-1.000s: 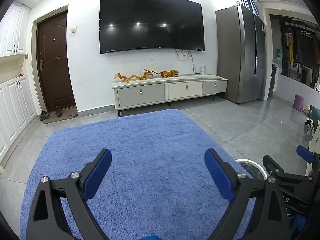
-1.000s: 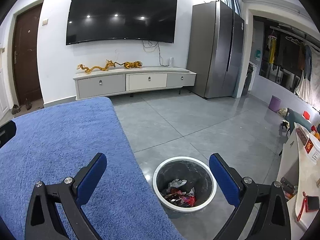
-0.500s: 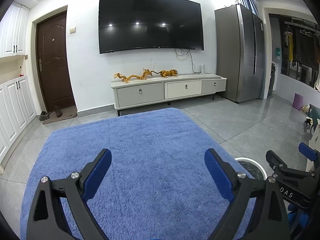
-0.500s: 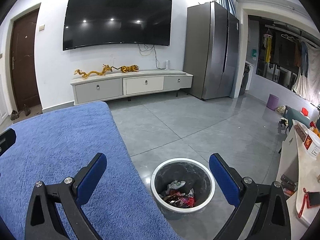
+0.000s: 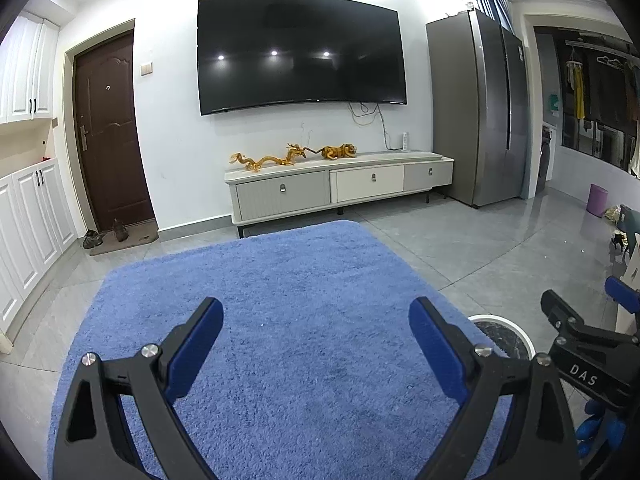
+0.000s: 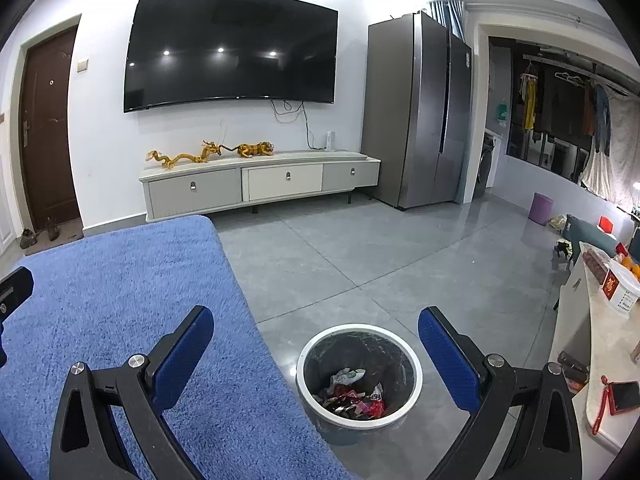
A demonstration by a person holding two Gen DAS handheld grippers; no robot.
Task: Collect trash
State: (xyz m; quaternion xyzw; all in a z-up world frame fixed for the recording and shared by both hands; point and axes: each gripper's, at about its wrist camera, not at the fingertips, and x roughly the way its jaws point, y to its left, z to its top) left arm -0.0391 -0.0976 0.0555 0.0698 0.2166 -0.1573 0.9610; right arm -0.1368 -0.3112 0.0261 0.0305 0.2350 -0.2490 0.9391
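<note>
Currently | left gripper (image 5: 316, 334) fingers wide apart, empty, over blue rug (image 5: 280, 300) | right gripper (image 6: 316, 334) likewise, above trash bin (image 6: 359, 376) holding wrappers (image 6: 352, 394)

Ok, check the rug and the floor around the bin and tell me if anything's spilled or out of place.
Nothing stands out. The blue rug shows no litter, and the grey floor around the bin shows no spill. The bin stands upright beside the rug's edge, with wrappers inside it. Both sets of jaws are open and hold nothing.
</note>
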